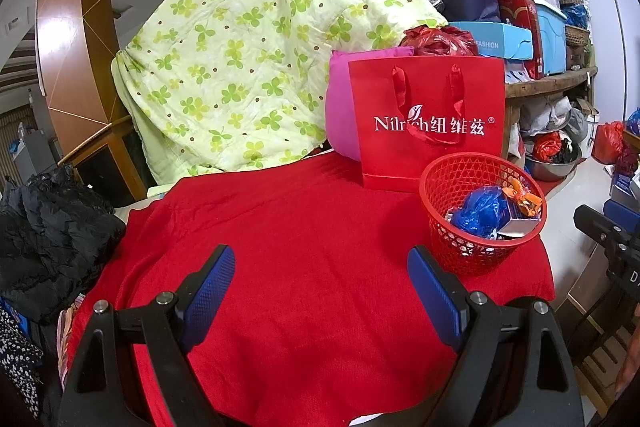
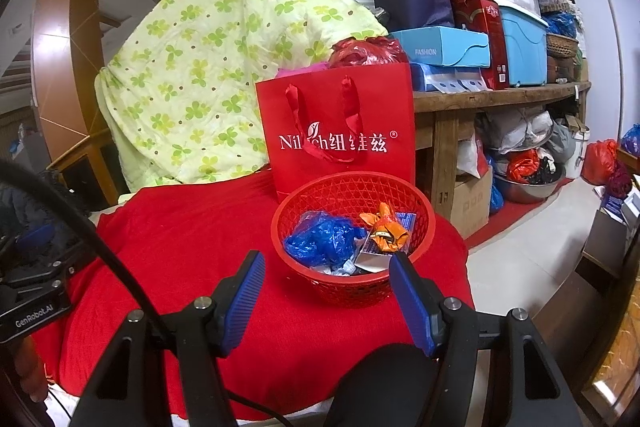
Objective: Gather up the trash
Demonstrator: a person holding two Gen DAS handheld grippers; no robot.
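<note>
A red mesh basket [image 2: 353, 239] is sitting on a red cloth [image 1: 304, 267] that is covering the bench, and it is holding the collected trash — a crumpled blue plastic bag [image 2: 322, 239] on its left side, an orange wrapper [image 2: 386, 229] on its right, and a small silvery-blue box [image 2: 378, 249] lying below the wrapper, with more scraps underneath that are too small to make out. Just behind the basket a red paper gift bag [image 2: 340, 131] with white lettering is standing upright, its ribbon handles hanging down the front; a crinkled red plastic bag [image 2: 368, 53] is showing over its top edge, and a pink cushion [image 1: 340, 115] is leaning beside it. Behind the gift bag, to the basket's left, a green clover-print quilt [image 1: 248, 47] is draped high. The left gripper [image 1: 320, 291] is hovering over bare red cloth to the left of the basket, its blue pads spread wide apart and gripping nothing. The right gripper [image 2: 326, 301] is hanging just in front of the basket — its pads are likewise spread apart and empty, with the right pad overlapping the basket's near rim in the right wrist view.
</note>
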